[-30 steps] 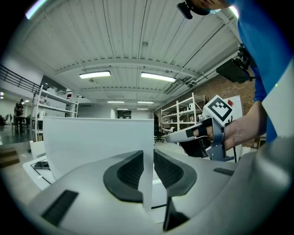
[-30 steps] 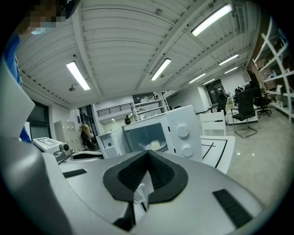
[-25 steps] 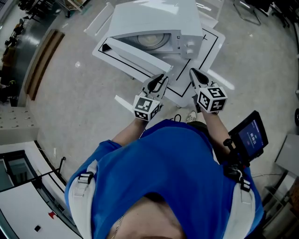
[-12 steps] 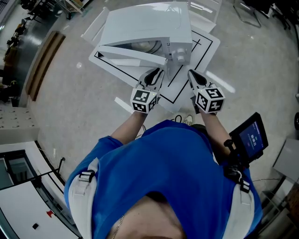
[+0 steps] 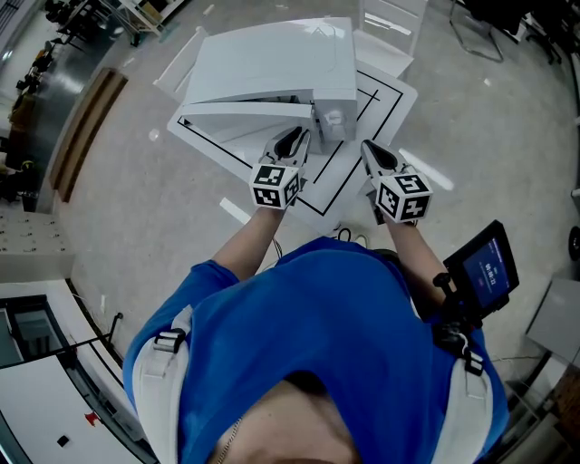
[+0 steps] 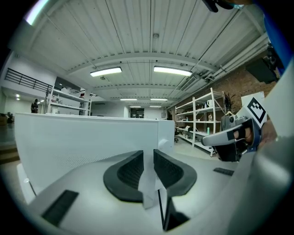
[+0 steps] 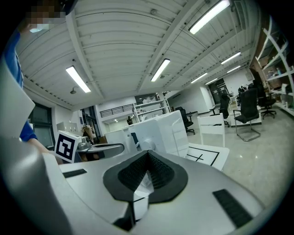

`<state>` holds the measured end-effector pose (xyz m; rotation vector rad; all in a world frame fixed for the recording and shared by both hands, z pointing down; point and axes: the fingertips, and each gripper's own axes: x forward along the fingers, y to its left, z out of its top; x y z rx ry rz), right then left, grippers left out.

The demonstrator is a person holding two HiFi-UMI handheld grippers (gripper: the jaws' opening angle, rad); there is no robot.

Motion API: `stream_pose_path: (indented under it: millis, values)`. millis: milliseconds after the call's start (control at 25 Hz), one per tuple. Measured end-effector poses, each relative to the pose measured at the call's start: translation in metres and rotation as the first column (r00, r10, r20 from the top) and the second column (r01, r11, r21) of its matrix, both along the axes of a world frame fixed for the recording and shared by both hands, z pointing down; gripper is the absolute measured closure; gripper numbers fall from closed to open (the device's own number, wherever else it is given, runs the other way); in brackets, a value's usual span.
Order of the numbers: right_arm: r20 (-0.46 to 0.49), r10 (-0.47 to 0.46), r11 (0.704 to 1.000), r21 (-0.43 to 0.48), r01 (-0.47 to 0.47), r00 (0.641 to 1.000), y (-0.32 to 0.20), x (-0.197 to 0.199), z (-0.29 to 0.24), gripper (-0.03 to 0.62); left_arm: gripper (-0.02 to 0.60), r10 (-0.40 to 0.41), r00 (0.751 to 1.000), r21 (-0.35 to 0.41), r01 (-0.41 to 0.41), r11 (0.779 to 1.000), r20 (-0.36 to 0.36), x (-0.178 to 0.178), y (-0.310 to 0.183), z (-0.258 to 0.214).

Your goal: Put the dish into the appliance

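The white microwave point(image 5: 272, 59) stands on a white table point(image 5: 385, 91) marked with black lines. Its door point(image 5: 240, 116) is swung almost against the body, leaving only a thin dark gap, so the dish inside is hidden. My left gripper point(image 5: 292, 140) is at the door's free edge. Its jaws stand a narrow gap apart with nothing between them point(image 6: 148, 167), and the door panel point(image 6: 87, 137) fills the view just ahead. My right gripper point(image 5: 373, 152) hovers beside it, to the right of the control panel. Its tips point(image 7: 148, 158) meet and it holds nothing.
A screen device point(image 5: 485, 263) is strapped by the person's right forearm. A white chair point(image 5: 391, 20) stands behind the table, also seen as a white chair point(image 7: 211, 128) in the right gripper view. A wooden board point(image 5: 82, 127) lies on the floor at left, with shelving point(image 6: 202, 121) beyond.
The microwave door has swung from wide open, with the dish showing inside, to nearly shut. Both grippers have moved forward with it, the left one staying at the door's edge.
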<state>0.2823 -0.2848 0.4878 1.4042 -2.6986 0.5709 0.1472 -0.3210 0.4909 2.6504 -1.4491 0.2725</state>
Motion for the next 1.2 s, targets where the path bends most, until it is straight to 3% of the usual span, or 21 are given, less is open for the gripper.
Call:
stream_pose_path:
  millis: [1000, 1200]
  values:
    - [-0.001, -0.023, 1.000, 0.004, 0.023, 1.000, 0.004, -0.005, 0.003, 0.594, 0.572, -0.156, 0.987, -0.038, 0.155, 0.987, -0.025, -0.029, -0.015, -0.003]
    - [0.002, -0.030, 1.000, -0.002, 0.030, 1.000, 0.006, -0.009, 0.003, 0.594, 0.572, -0.157, 0.987, -0.023, 0.156, 0.987, -0.020, -0.032, -0.011, -0.005]
